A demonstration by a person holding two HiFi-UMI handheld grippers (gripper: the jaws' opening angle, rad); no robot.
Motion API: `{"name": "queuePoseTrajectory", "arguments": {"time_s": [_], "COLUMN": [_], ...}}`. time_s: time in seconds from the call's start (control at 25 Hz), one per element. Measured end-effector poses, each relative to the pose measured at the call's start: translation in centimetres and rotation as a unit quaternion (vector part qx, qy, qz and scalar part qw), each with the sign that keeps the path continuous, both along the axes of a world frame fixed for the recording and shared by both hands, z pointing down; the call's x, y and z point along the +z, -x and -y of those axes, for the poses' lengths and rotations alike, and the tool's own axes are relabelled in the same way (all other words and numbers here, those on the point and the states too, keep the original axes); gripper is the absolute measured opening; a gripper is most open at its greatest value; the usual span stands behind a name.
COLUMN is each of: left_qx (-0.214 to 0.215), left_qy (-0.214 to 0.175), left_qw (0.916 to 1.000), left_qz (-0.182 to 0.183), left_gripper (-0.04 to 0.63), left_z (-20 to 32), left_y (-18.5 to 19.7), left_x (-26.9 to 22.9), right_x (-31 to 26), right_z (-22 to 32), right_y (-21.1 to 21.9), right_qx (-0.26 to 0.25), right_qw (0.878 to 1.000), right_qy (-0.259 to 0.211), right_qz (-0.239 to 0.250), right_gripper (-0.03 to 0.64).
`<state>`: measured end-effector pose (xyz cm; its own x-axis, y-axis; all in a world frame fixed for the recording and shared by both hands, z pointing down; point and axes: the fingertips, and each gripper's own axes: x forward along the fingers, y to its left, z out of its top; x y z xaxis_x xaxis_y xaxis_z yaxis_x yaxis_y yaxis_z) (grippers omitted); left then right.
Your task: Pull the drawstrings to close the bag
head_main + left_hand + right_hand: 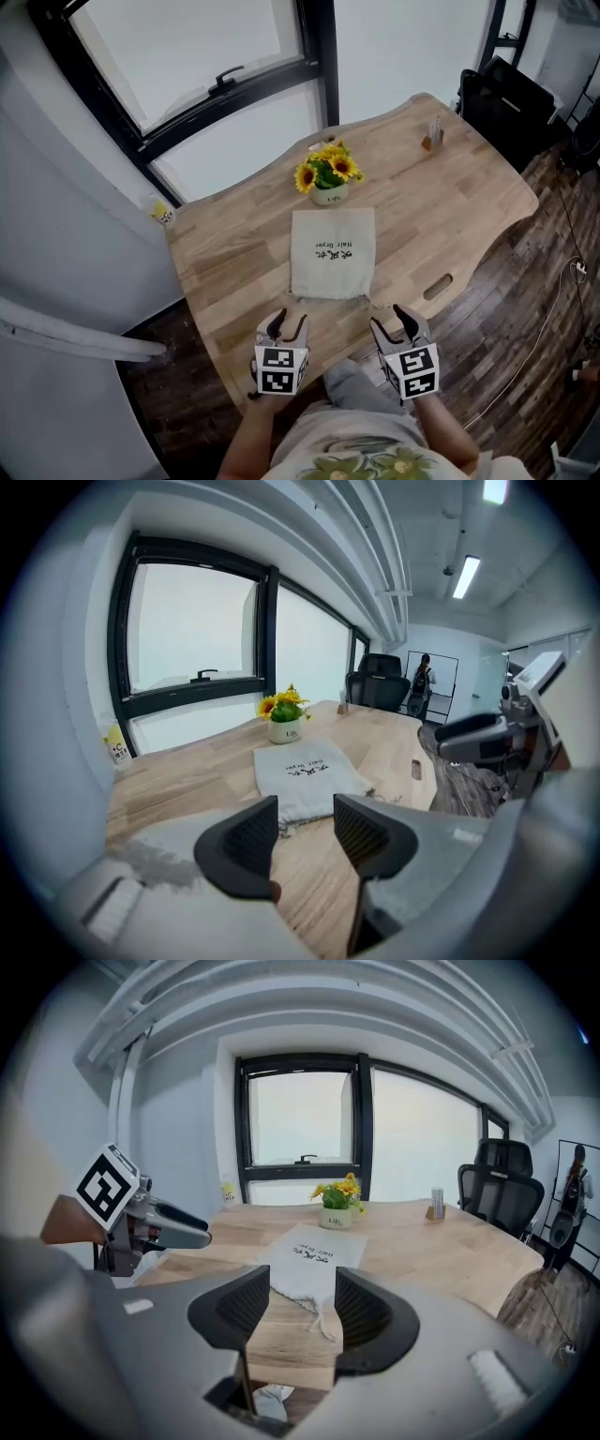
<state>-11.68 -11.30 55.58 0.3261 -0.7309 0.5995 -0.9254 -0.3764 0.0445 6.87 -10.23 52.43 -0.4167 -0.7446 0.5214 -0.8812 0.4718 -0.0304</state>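
A pale cloth drawstring bag with dark print lies flat on the wooden table, its mouth toward me; the bag shows ahead in the left gripper view, and the bag in the right gripper view. Thin drawstrings trail from its near edge. My left gripper hovers at the near table edge, below the bag's left corner, open and empty. My right gripper hangs below the bag's right corner, open, nothing between its jaws.
A small pot of yellow sunflowers stands just behind the bag. A small object sits at the far right of the table. A slot is cut near the table's right front edge. Black office chair stands at the far right.
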Motion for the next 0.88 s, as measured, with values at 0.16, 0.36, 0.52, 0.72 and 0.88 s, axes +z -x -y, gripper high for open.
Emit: {"name": "queuePoseTrajectory", "arguments": {"time_s": [0.16,0.36,0.52,0.72,0.88], "left_qx": [0.015,0.020,0.026,0.028,0.029], "left_qy": [0.024,0.057,0.085,0.119,0.152], "left_qw": [0.9996,0.9982,0.9960,0.9925,0.9880], "left_qz": [0.005,0.003,0.002,0.007,0.007], "left_gripper": [0.181,0.183,0.183,0.181,0.182], "left_z": [1.0,2.2,3.3,4.1,4.5], "left_y": [-0.4,-0.4,-0.6,-0.9,-1.0], "left_x": [2.1,4.8,7.2,9.9,11.8], "right_x": [2.7,5.3,6.2,7.4,8.8], "right_z": [0.7,1.4,2.3,3.0,3.3], "right_y": [-0.1,-0.1,-0.4,-0.5,0.1], "right_qx": [-0.006,-0.008,0.002,0.013,0.006], "right_qw": [0.999,0.998,0.997,0.996,0.994], "right_qy": [0.032,0.061,0.073,0.091,0.108], "right_qz": [-0.012,-0.025,-0.023,-0.022,-0.028], "right_gripper": [0.218,0.218,0.218,0.218,0.218]}}
